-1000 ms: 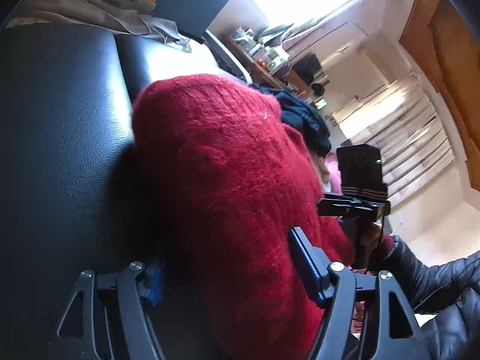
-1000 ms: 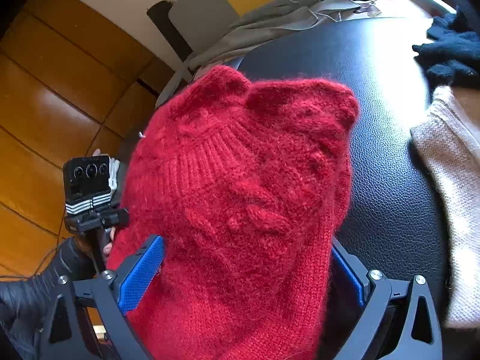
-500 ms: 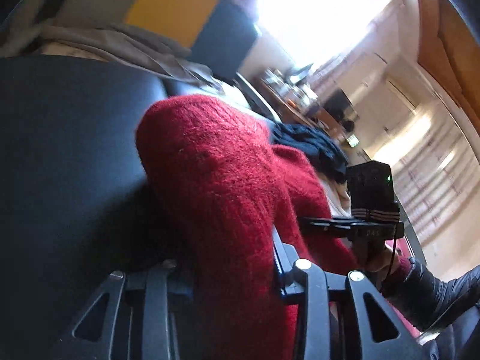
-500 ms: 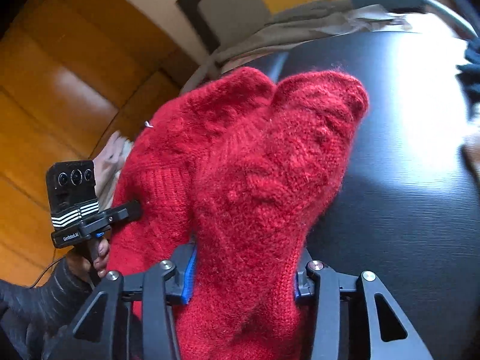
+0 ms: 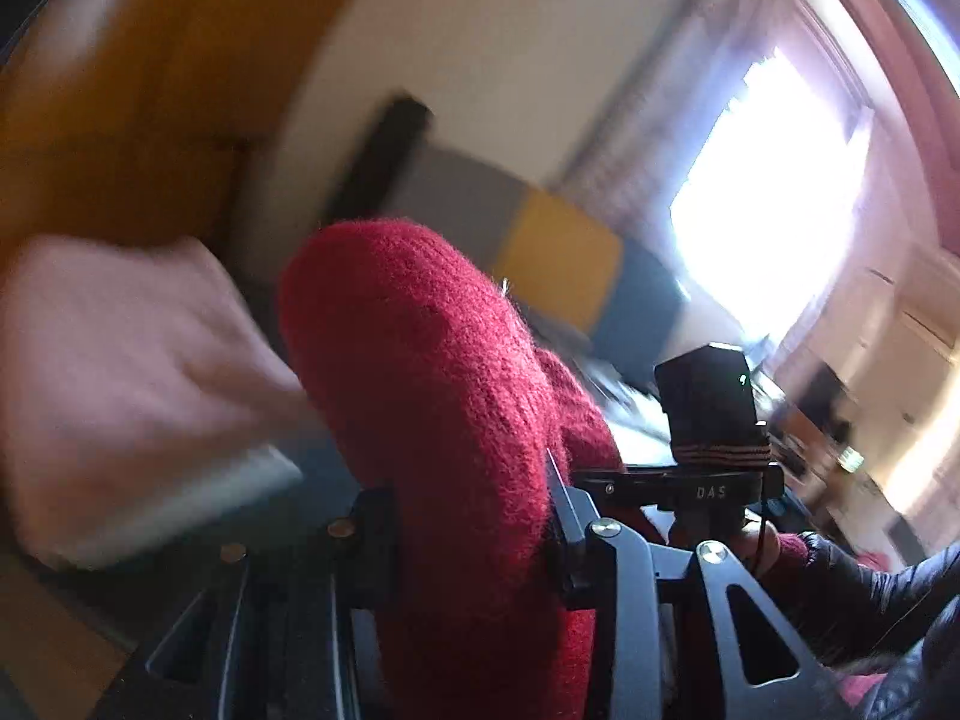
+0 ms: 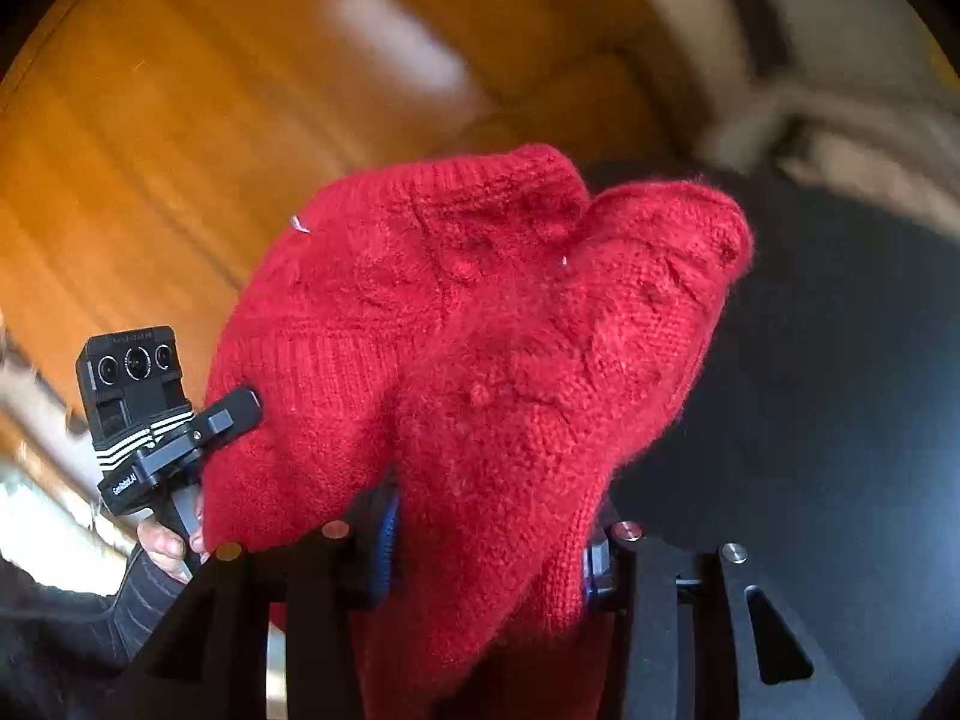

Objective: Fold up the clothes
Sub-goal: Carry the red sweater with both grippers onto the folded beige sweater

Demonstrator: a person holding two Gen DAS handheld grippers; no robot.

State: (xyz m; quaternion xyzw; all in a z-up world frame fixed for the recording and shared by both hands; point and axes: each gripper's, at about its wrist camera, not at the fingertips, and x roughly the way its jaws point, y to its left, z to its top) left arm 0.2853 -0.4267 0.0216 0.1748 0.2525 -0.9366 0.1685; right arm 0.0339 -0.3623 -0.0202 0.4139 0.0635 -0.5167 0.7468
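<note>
Both grippers, left gripper (image 5: 468, 531) and right gripper (image 6: 486, 546), tilted upward, fingers clamped on red sweater (image 6: 480, 324).

My red knit sweater (image 6: 480, 360), fuzzy with raised bobbles and a ribbed edge, hangs bunched in two rounded folds, pinched at both ends in my grippers and lifted above the black surface; from the left it rises as a thick hump (image 5: 444, 396).

One red sweater (image 6: 480, 330), two tools, left (image 5: 468, 534) and right (image 6: 486, 540), one pale cloth (image 5: 120, 372).
</note>
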